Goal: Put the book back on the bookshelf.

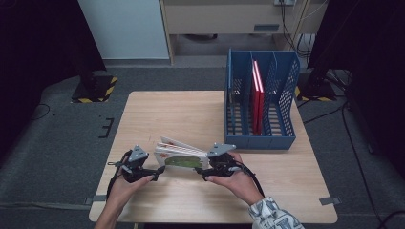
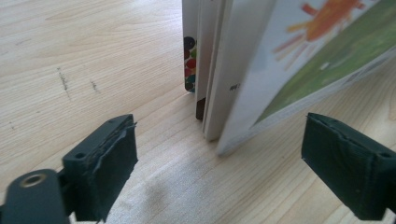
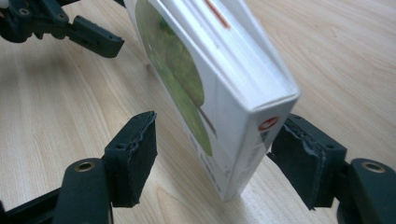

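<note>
Stack of books, lower centre of the table, propped on edge between both claws. Left claw wide, clear; right claw part-open, straddling the stack without gripping. Step judged: releasing or regripping; next likely needs a firm clamp before carrying toward the blue rack, upper right.

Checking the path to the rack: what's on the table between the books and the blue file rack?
Nothing: in the high view, bare wooden table separates the books from the blue file rack.

No legible text on the books.
</note>
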Available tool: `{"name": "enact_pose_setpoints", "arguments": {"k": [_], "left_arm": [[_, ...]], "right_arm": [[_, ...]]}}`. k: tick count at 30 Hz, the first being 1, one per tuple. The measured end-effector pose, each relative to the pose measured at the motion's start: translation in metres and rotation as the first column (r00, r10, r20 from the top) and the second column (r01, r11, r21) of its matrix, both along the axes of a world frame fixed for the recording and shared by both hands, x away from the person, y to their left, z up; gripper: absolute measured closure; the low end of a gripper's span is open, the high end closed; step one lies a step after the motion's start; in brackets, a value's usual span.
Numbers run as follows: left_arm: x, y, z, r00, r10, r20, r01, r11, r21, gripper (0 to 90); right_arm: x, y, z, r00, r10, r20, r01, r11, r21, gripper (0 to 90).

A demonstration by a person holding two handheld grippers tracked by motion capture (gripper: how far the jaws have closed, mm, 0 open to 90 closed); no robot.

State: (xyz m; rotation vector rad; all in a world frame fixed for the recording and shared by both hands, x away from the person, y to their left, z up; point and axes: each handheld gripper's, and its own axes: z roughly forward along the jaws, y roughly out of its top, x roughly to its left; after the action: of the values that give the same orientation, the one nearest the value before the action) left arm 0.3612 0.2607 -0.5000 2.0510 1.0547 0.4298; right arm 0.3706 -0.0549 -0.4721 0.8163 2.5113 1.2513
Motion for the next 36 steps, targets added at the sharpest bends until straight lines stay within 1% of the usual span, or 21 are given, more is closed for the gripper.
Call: {"name": "enact_pose_setpoints", "arguments": {"k": [1,2,3,4,5,8,10,12,16,19,20,21,22,23,24,25,26,29,34,35,36], "left_arm": [[0.000,0.001,-0.001,1.0000,-0.002,-0.005,0.002,1.0000,0.000,8.4],[0.000,0.002,-0.003,0.9995,-0.004,-0.030,0.004,1.0000,0.005,6.9],[0.000,0.001,-0.005,0.9994,-0.006,-0.034,0.006,0.9999,0.011,6.5],[0.000,0.001,-0.005,0.9994,-0.006,-0.034,0.006,0.9999,0.011,6.5],[0.001,0.000,-0.005,0.9995,-0.009,-0.031,0.009,0.9996,0.025,6.5],[0.000,0.000,-0.005,0.9995,-0.005,-0.032,0.006,0.9996,0.026,6.4],[0.000,0.002,-0.005,0.9995,0.003,-0.033,-0.002,0.9997,0.026,6.4],[0.000,0.003,-0.005,0.9995,0.010,-0.031,-0.010,0.9997,0.023,6.4],[0.000,0.003,-0.005,0.9995,0.007,-0.031,-0.006,0.9998,0.021,6.4],[0.000,0.003,-0.005,0.9994,0.012,-0.032,-0.012,0.9997,0.023,6.5],[0.001,0.003,-0.004,0.9994,0.015,-0.032,-0.014,0.9996,0.024,6.7],[0.000,0.004,-0.004,0.9993,0.019,-0.031,-0.018,0.9996,0.023,6.7],[0.000,0.005,-0.004,0.9991,0.026,-0.035,-0.025,0.9995,0.019,6.7],[0.000,0.005,-0.004,0.9991,0.026,-0.035,-0.025,0.9995,0.019,6.7],[0.001,0.005,-0.005,0.9989,0.024,-0.040,-0.023,0.9994,0.028,6.8],[0.001,0.005,-0.005,0.9989,0.024,-0.040,-0.023,0.9994,0.028,6.7],[0.001,0.005,-0.005,0.9989,0.025,-0.041,-0.023,0.9991,0.037,6.8],[0.000,0.005,-0.005,0.9987,0.030,-0.041,-0.029,0.9987,0.041,6.9],[0.001,0.006,-0.006,0.9984,0.034,-0.045,-0.031,0.9980,0.054,7.0],[0.001,0.006,-0.006,0.9984,0.034,-0.045,-0.031,0.9980,0.054,7.0],[0.001,0.006,-0.006,0.9981,0.037,-0.049,-0.034,0.9979,0.055,7.1]], "right_arm": [[0.001,0.000,0.002,1.0000,-0.001,0.005,0.001,1.000,-0.004,30.6],[0.003,0.001,0.007,0.9999,0.006,0.013,-0.006,1.000,-0.013,28.9],[0.004,0.001,0.009,0.9999,0.007,0.014,-0.006,1.000,-0.015,28.4],[0.005,0.002,0.012,0.9998,0.013,0.016,-0.013,1.000,-0.018,27.9],[0.006,0.004,0.014,0.9997,0.018,0.017,-0.017,1.000,-0.019,27.4],[0.009,0.006,0.018,0.9992,0.033,0.020,-0.033,0.999,-0.029,26.8],[0.010,0.008,0.019,0.9992,0.034,0.019,-0.033,0.999,-0.033,24.9],[0.010,0.009,0.018,0.9992,0.036,0.018,-0.035,0.999,-0.042,25.9],[0.010,0.011,0.018,0.9990,0.040,0.017,-0.039,0.998,-0.046,26.0],[0.013,0.014,0.019,0.9986,0.051,0.015,-0.050,0.998,-0.045,27.0],[0.015,0.017,0.020,0.9970,0.074,0.019,-0.073,0.996,-0.047,27.0],[0.015,0.017,0.020,0.9970,0.074,0.019,-0.073,0.996,-0.047,27.0],[0.017,0.020,0.021,0.9958,0.091,0.015,-0.090,0.995,-0.048,28.7],[0.017,0.020,0.021,0.9958,0.091,0.015,-0.090,0.995,-0.048,28.7],[0.020,0.023,0.022,0.9949,0.100,0.015,-0.099,0.994,-0.053,32.5],[0.020,0.023,0.022,0.9949,0.100,0.015,-0.099,0.994,-0.053,32.5],[0.023,0.026,0.021,0.9939,0.110,0.009,-0.109,0.993,-0.056,35.7],[0.027,0.030,0.019,0.9927,0.121,-0.007,-0.121,0.991,-0.061,39.5],[0.032,0.030,0.013,0.9895,0.143,-0.020,-0.144,0.987,-0.067,44.8],[0.032,0.030,0.013,0.9895,0.143,-0.020,-0.144,0.987,-0.067,44.8],[0.033,0.029,0.011,0.9896,0.142,-0.024,-0.143,0.988,-0.063,46.8]]}}
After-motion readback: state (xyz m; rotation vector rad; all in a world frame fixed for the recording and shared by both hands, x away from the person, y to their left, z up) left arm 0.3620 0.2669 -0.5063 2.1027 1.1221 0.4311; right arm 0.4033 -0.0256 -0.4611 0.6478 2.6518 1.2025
